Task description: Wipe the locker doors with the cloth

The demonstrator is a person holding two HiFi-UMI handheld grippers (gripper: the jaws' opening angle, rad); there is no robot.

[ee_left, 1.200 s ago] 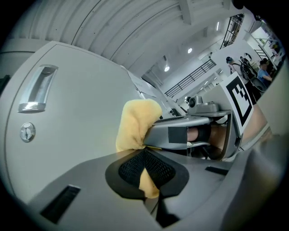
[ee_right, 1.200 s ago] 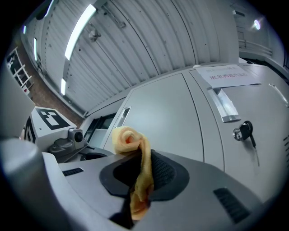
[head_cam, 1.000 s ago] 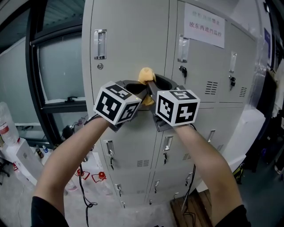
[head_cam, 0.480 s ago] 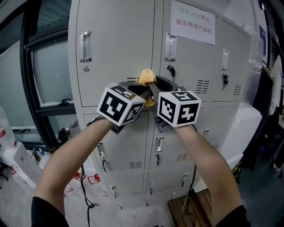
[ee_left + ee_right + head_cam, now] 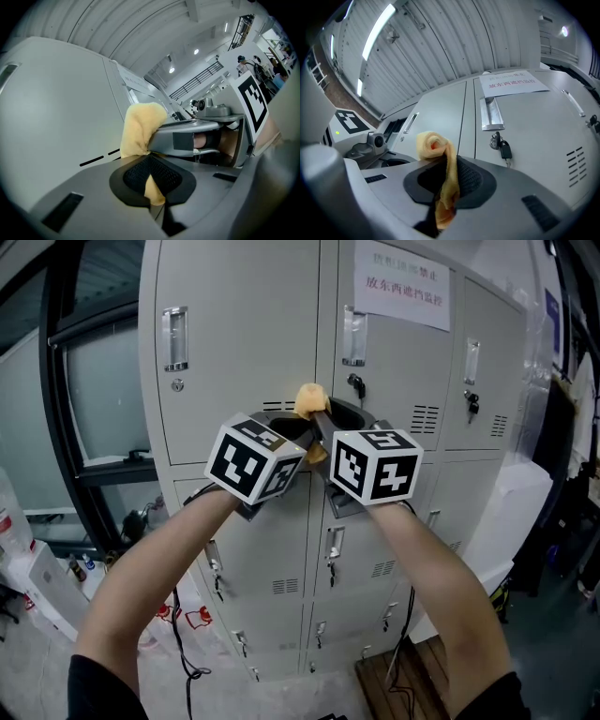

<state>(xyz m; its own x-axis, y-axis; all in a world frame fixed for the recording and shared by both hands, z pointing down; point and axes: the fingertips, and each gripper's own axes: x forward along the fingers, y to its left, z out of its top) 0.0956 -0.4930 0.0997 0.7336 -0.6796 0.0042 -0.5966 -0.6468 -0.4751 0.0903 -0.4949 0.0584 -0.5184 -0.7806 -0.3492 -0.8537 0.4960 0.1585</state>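
Observation:
A yellow cloth [image 5: 309, 397] is bunched into a small wad in front of the grey locker doors [image 5: 234, 334], close to the seam between the two upper doors. My left gripper [image 5: 284, 430] and right gripper [image 5: 325, 425] are pressed side by side below it. A strip of the cloth [image 5: 153, 190] sits between the left gripper's [image 5: 152, 174] pads. The cloth [image 5: 437, 145] also hangs down through the shut pads of the right gripper [image 5: 449, 183]. From the left gripper view, the wad [image 5: 140, 126] stands next to the right gripper's finger. Contact with the door cannot be judged.
A paper notice [image 5: 401, 287] is stuck on the upper middle door, and a key with a fob [image 5: 502, 147] hangs in the lock below that door's handle [image 5: 491, 115]. A window frame [image 5: 56, 427] stands left of the lockers. Bottles and clutter [image 5: 37, 559] lie on the floor at lower left.
The two grippers and the cloth have shifted right across the locker front, from the upper left door to the seam beside the middle door. Both stay closed on the cloth.

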